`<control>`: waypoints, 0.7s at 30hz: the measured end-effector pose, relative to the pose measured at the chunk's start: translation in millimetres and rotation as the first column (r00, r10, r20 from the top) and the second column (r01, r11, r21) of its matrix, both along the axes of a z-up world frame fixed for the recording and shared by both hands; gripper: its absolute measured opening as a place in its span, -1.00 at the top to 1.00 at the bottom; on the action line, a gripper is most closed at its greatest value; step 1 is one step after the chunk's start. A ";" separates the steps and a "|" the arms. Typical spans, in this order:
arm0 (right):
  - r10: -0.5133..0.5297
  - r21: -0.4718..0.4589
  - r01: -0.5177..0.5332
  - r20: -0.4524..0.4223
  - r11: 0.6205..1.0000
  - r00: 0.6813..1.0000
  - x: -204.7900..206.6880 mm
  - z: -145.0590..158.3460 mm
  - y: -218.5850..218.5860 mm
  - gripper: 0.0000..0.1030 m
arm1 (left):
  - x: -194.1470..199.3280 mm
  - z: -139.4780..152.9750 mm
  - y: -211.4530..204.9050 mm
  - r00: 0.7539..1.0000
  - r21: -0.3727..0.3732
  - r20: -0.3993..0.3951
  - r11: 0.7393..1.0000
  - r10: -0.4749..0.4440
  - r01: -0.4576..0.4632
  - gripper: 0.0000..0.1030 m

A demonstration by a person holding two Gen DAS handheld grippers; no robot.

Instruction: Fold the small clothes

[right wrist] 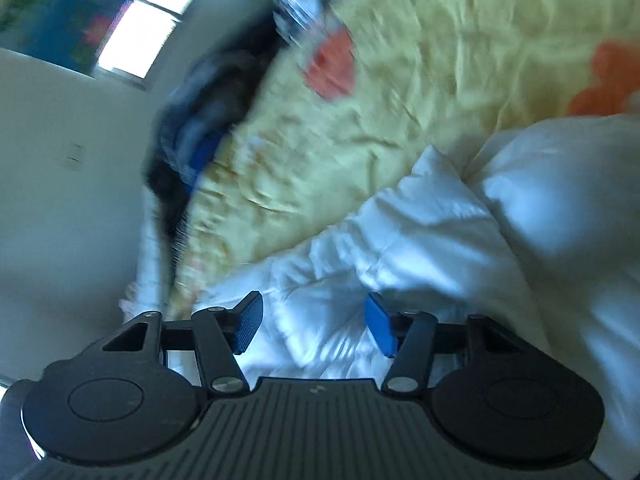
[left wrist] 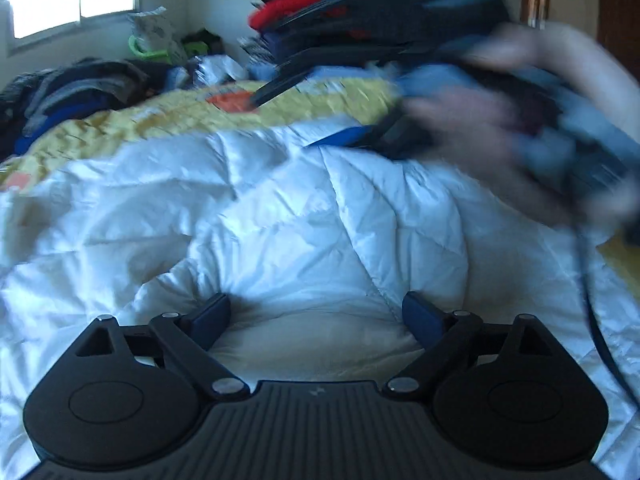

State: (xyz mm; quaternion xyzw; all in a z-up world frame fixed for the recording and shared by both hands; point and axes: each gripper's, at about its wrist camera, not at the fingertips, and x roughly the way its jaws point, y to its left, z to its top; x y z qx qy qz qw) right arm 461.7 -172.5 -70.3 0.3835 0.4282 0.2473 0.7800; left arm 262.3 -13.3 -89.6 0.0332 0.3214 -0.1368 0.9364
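1. The left gripper (left wrist: 316, 316) has its jaws spread wide, with nothing between the blue pads; only the puffy white quilted duvet (left wrist: 280, 208) lies under them
2. The right gripper (right wrist: 314, 322) stands about half open and holds nothing; the same white duvet (right wrist: 460, 220) is between and ahead of its jaws
3. Ahead of the left jaws, to the upper right, the blurred right hand (left wrist: 520, 120) is near the pile of dark, red and blue small clothes (left wrist: 340, 12)
4. The yellow sheet with orange patches (right wrist: 420, 100) lies beyond the right jaws

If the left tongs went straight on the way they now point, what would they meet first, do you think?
Most likely the white duvet: the open left tongs point down at its folds, with nothing visible in between, though the depth is hard to judge.
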 end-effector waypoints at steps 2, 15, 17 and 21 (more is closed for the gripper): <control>-0.063 0.057 0.057 0.116 0.997 0.991 -45.6 14.7 -33.6 -0.49 | -17.2 13.6 8.1 0.999 -0.048 0.049 0.999 0.017 -0.015 -0.83; -0.431 -0.601 0.635 0.468 0.486 0.772 -232.9 14.1 -158.7 -0.79 | 51.4 55.6 -33.5 0.955 -0.656 -0.279 0.747 -0.106 -0.109 -0.86; -0.408 -0.644 0.614 0.461 0.456 0.788 -228.9 4.8 -161.1 -0.83 | 71.0 46.9 -65.0 0.937 -0.627 -0.327 0.770 -0.123 -0.118 -0.86; -0.481 -0.608 0.601 0.373 0.519 0.793 -226.2 -27.5 -180.2 -0.81 | 99.0 31.6 -115.6 0.918 -0.566 -0.378 0.815 -0.122 -0.125 -0.86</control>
